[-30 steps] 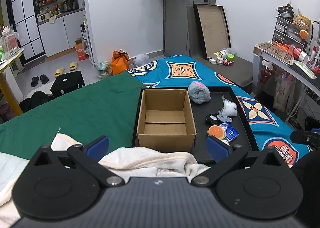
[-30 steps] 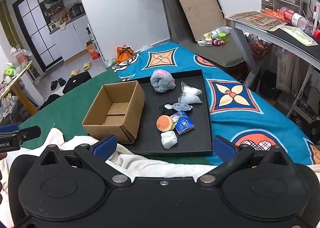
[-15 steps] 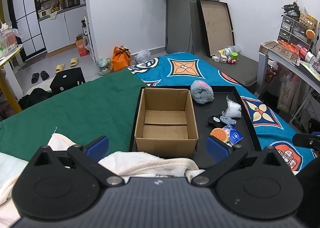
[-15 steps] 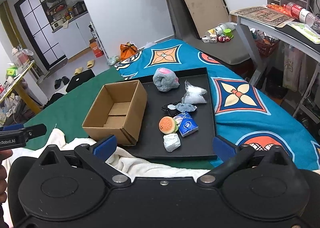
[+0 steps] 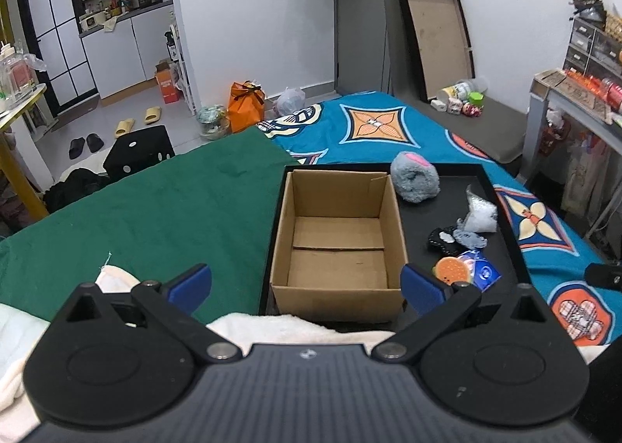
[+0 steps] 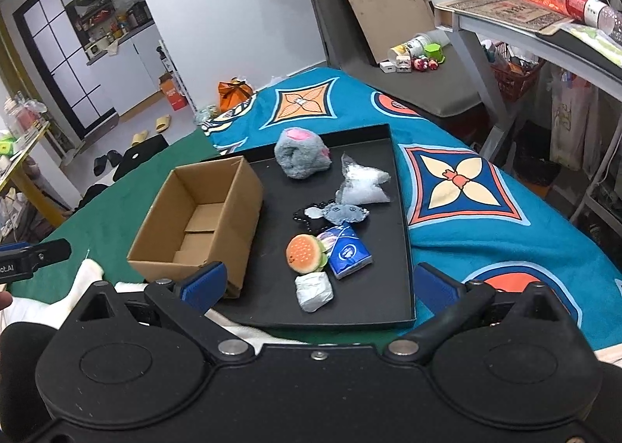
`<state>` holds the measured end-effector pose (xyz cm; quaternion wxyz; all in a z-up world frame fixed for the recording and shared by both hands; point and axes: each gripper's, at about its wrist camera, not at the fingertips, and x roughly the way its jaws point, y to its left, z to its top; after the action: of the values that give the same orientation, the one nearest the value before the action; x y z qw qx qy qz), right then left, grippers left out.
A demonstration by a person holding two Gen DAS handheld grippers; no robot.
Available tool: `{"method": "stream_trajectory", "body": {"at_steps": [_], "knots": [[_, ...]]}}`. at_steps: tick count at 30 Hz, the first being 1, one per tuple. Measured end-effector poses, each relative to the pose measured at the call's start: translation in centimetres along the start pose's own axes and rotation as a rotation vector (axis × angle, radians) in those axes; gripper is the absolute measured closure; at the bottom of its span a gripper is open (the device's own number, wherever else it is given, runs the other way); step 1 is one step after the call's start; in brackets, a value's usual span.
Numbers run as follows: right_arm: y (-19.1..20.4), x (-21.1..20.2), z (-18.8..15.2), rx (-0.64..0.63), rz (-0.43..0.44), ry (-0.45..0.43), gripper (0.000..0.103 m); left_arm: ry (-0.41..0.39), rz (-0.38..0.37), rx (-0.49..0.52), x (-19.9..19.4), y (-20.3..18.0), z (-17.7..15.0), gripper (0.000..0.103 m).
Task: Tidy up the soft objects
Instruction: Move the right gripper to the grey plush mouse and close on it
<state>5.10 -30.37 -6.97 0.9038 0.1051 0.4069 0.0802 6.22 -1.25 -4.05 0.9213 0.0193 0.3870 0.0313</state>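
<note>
An empty cardboard box [image 5: 338,233] [image 6: 202,225] stands on the left part of a black tray [image 6: 373,310] [image 5: 501,186]. Right of it lie a grey and pink plush [image 6: 301,153] [image 5: 414,182], a clear bag of white stuffing [image 6: 361,184] [image 5: 480,211], a small grey plush on a black one [image 6: 344,213], a burger plush [image 6: 305,253] [image 5: 451,270], a blue tissue pack [image 6: 348,253] and a white wrapped wad [image 6: 313,291]. My left gripper [image 5: 307,283] is open in front of the box. My right gripper [image 6: 320,281] is open, low over the tray's near edge, holding nothing.
The tray rests on a bed with a green blanket [image 5: 155,217] and a blue patterned cover [image 6: 486,209]. A white towel [image 5: 295,328] lies at the near edge. A desk [image 6: 544,34] stands at the right. Bags and slippers sit on the floor beyond.
Both grippers have edged forward toward the tray, so the box and toys look larger and closer. Both stay open and nothing on the tray has moved.
</note>
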Motion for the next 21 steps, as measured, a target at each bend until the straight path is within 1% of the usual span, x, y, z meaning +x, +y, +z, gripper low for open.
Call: {"method": "stream_trajectory", "body": {"at_steps": [10,14,21], "knots": [[-1.6,2.2,1.0,0.023,-0.005,-0.007,0.0,0.016,0.044,-0.01,3.3,0.4,1.4,0.001],[-2.2,3.3,1.5,0.033,0.01,-0.013,0.0,0.03,0.054,-0.017,4.7,0.7,1.8,0.001],[-1.9,5.7,2.8,0.022,0.043,0.01,0.0,0.049,0.072,-0.028,7.1,1.3,2.2,0.002]]}}
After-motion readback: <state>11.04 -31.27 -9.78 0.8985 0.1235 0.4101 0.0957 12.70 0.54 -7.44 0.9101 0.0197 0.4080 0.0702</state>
